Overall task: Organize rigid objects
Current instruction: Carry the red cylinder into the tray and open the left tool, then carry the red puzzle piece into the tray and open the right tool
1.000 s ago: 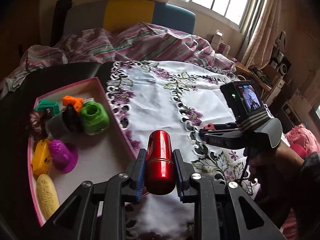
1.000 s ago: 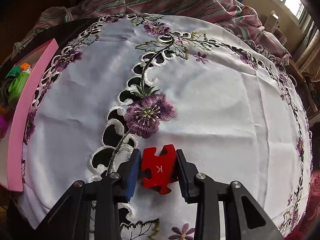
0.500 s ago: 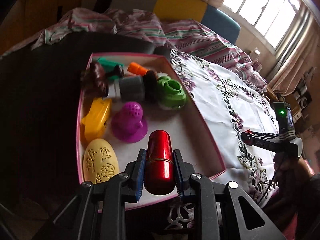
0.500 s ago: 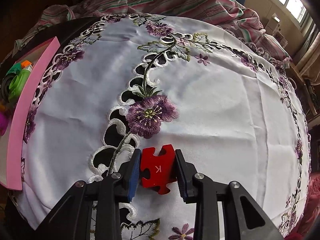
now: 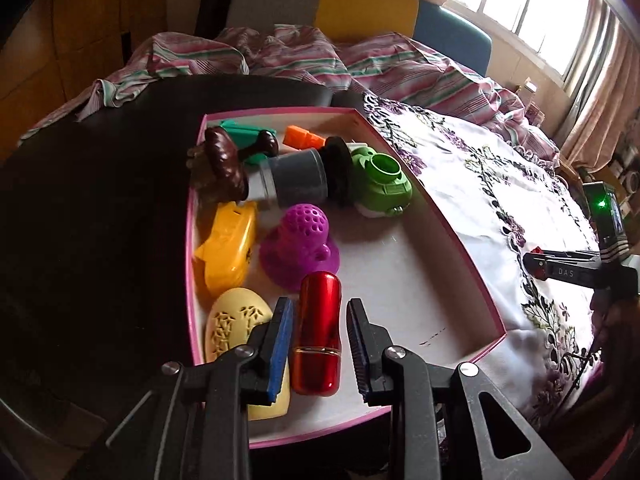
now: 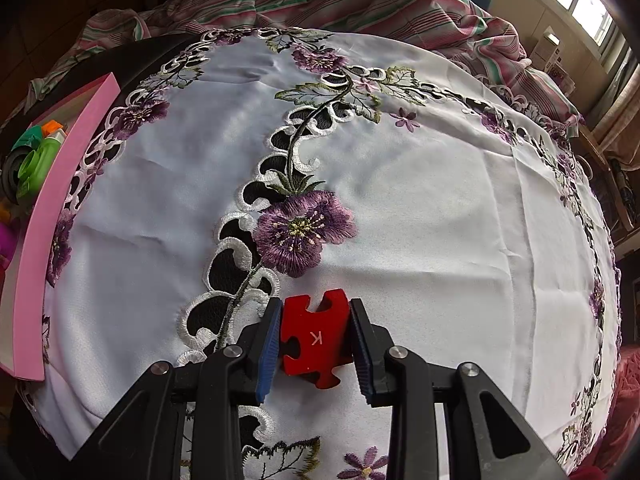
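The left gripper (image 5: 319, 342) is open over the near part of the shallow pink-rimmed tray (image 5: 460, 240), and the glossy red metal cylinder (image 5: 318, 332) lies between its blue-padded fingers (image 5: 280, 344) with a small gap on each side, so it is not gripped; it seems to rest on the tray floor. Its far end is touching or almost touching the purple perforated plastic cone (image 5: 300, 244), and the cream oval piece with cut-out patterns (image 5: 236, 328) is just beside it on the left. To finish this step well, I think the gripper should go straight back and up, with the jaws kept wide, so that no pad drags the cylinder; it is round and smooth and could roll toward the bare right part of the tray. The right gripper (image 6: 314, 338) is closed on the flat red puzzle-shaped block with a letter K (image 6: 314, 338), held low above the white embroidered tablecloth (image 6: 420, 200), well apart from the tray (image 6: 36, 248). This block probably goes next into the free area at the right side of the tray, laid flat and away from the cylinder.
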Motion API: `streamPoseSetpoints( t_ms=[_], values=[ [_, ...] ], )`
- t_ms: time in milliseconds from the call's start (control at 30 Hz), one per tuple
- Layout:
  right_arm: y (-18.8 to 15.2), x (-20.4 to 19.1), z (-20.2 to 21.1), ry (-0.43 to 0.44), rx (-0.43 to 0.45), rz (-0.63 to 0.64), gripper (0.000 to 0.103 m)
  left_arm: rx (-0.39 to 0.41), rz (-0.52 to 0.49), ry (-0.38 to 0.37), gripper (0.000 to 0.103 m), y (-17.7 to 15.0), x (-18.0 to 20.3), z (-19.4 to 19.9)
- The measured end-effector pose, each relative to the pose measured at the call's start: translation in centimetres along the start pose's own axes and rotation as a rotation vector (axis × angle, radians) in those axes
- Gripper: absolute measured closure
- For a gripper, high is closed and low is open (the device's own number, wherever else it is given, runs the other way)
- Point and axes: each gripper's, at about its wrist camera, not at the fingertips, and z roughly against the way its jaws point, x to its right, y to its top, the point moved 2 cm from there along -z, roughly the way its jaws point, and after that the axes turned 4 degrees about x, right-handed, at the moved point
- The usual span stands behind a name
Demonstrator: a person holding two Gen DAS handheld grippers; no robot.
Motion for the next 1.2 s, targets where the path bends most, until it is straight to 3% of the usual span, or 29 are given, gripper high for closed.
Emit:
streamPoseSetpoints(
  t_ms=[367, 800, 1033, 1200],
  values=[
    [0.1, -0.1, 0.1, -0.01, 0.003, 0.006, 0.071, 0.04, -0.024, 0.091, 0.068, 0.9, 0.0, 1.9],
    [0.2, -0.1, 0.3, 0.003, 0.008, -0.009, 0.071, 0.06, 0.014, 0.091, 0.067, 1.0, -0.6, 3.1],
    [0.7, -0.2, 1.2, 0.037, 0.057, -0.018, 0.071, 0.059, 0.026, 0.116, 0.067, 0.9, -1.3, 3.2],
    [1.1, -0.8, 2.3, 0.109, 0.105, -0.01, 0.071, 0.056, 0.034, 0.124, 0.067, 0.9, -1.6, 3.2]
  ],
)
